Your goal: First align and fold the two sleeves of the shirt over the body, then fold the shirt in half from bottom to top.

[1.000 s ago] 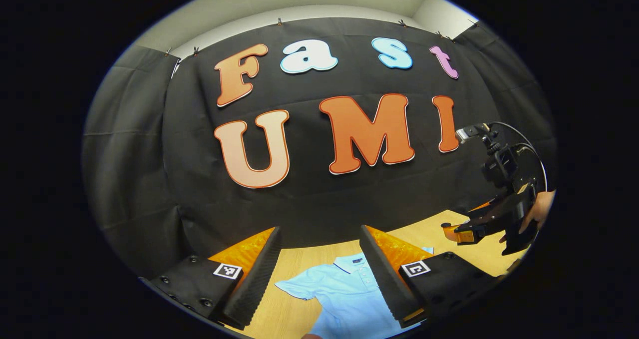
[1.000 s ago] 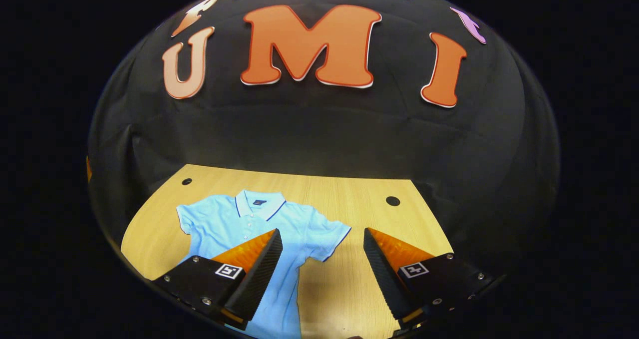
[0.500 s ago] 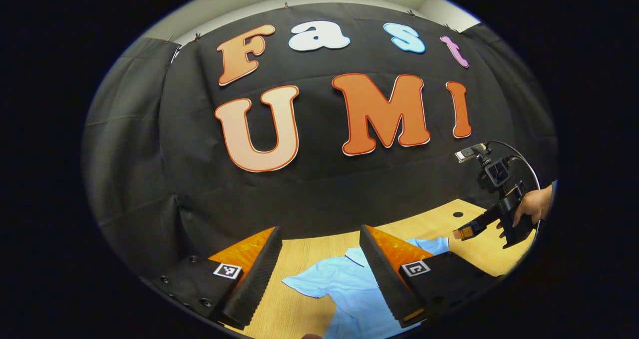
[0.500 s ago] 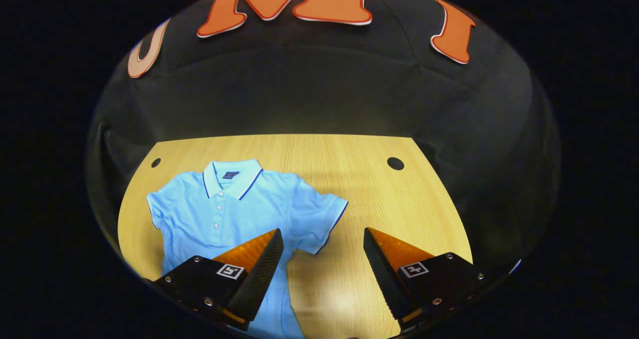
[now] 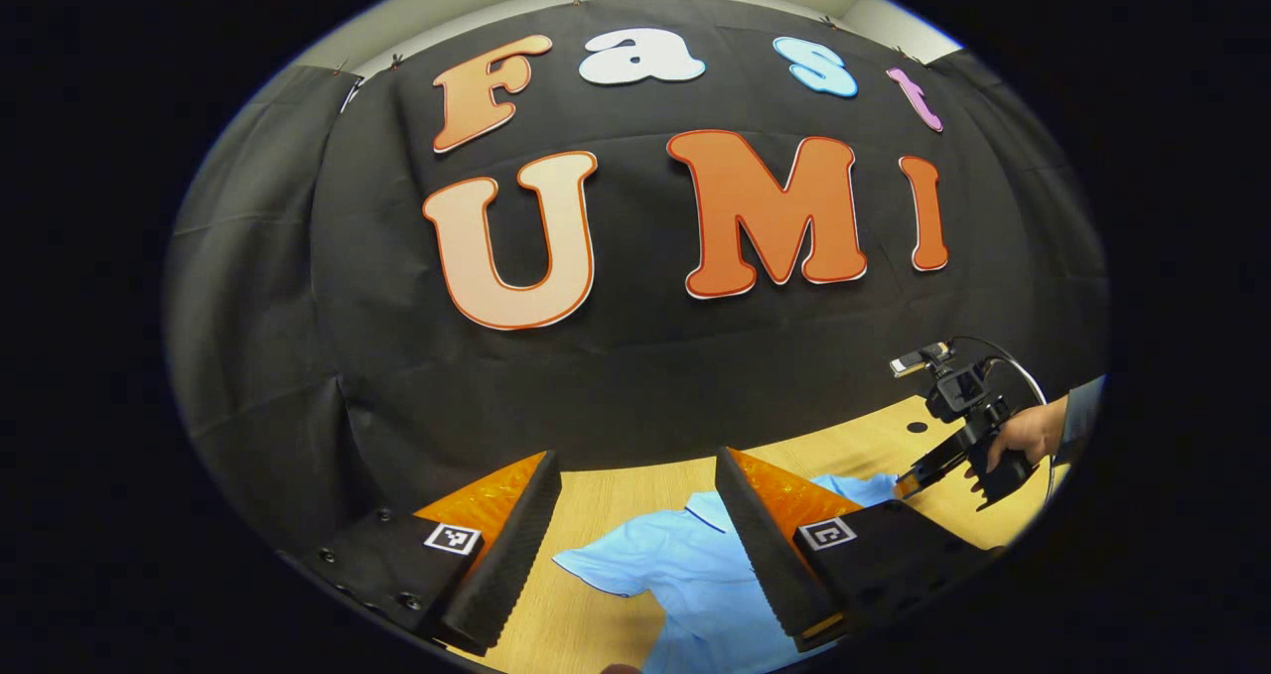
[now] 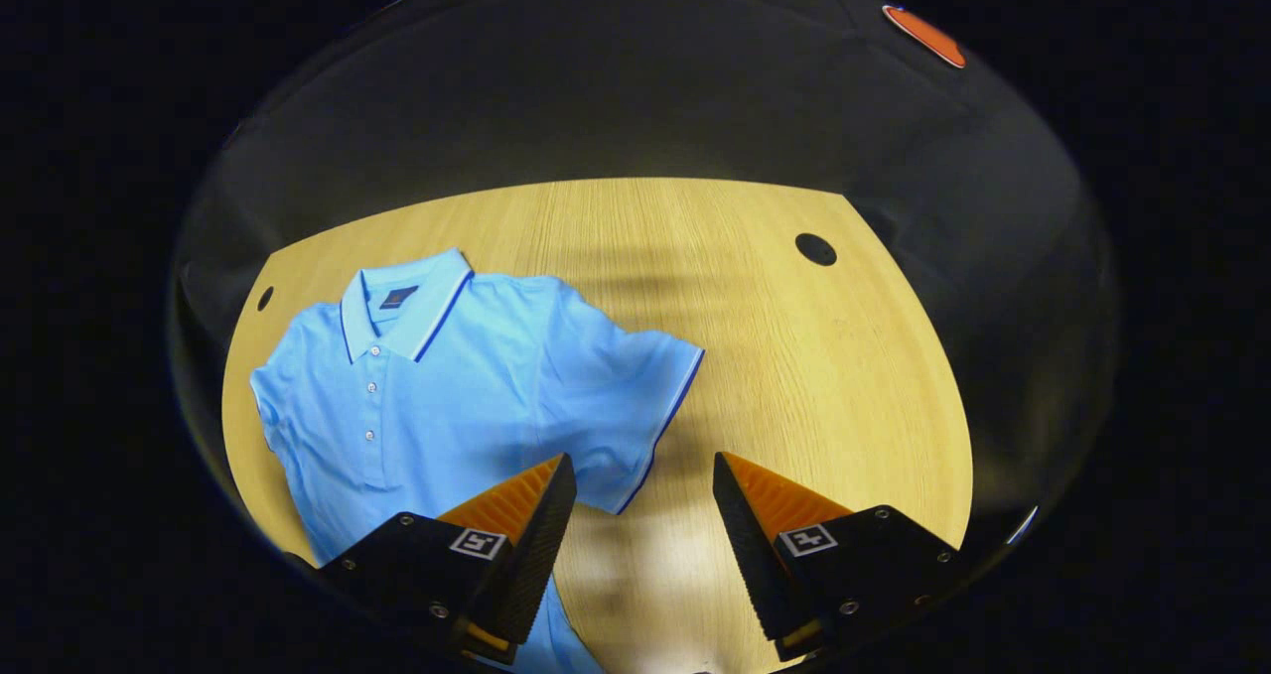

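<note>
On the wooden worktop [image 6: 794, 356] a light blue polo shirt [image 6: 467, 376] lies flat and face up, its collar toward the far edge and its body near the left side, with both sleeves spread out and not folded. Above the near edge, the right hand-held gripper [image 6: 640, 475] has its fingers apart and holds nothing, and the hem of one sleeve [image 6: 645, 406] lies just beyond its gap. The left hand-held gripper [image 5: 635, 475] is also open and empty above the shirt [image 5: 675, 575], and from its view the other gripper [image 5: 943, 456], held by a hand [image 5: 1023, 436], is low near the opposite sleeve.
</note>
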Demonstrator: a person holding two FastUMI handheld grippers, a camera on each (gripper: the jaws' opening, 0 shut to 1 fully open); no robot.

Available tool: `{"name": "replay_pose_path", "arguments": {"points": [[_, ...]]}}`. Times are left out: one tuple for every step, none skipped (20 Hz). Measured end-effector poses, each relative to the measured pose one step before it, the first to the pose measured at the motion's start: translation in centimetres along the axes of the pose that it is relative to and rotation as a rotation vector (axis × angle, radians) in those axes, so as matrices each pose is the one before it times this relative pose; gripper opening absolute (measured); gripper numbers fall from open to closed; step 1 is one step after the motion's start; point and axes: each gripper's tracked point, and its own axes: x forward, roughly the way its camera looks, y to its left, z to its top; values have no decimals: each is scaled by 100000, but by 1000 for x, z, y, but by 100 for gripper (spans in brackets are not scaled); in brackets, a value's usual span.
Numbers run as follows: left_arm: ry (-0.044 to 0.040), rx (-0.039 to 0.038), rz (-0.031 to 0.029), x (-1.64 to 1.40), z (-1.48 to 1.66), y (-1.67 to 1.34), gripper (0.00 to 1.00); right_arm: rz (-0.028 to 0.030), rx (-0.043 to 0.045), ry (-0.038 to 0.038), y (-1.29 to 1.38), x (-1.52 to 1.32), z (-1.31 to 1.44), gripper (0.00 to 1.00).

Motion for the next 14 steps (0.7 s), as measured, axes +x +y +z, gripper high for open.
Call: {"name": "replay_pose_path", "arguments": {"points": [[1153,-222,-66,392,-196,-115,100,2,769,1618,198,977,-228,84],[1378,45,-340,457,-448,-291,100,349,504,1766,196,686,-142,84],[767,99,-369,222,-118,-114,100,-385,514,1058,-42,705,24,84],[79,-1,-101,242,-34,-83,100,-586,490,1114,-167,593,17,83],[302,234,158,272,-36,-43,100,-414,654,947,-152,524,116,82],[512,190,119,270,-144,-91,100,-165,640,976,-5,558,48,80],[452,-94,-329,131,-153,-160,100,-147,859,1162,20,449,-91,79],[258,-119,-152,248,-74,-188,100,284,734,1234,94,353,-147,77],[226,-156,-248,74,104,-156,100,132,952,1187,95,275,-132,75],[282,-74,-86,115,-222,-52,100,283,743,1326,106,258,-175,70],[152,-42,-33,50,15,47,100,469,774,1154,166,215,-199,68],[102,56,179,-14,-63,-16,100,762,1474,-203,209,11,131,63],[80,-66,195,13,-143,173,100,1041,1763,615,438,242,-4,60],[234,-137,214,-36,-41,153,100,-322,1549,-266,66,-31,281,56]]}}
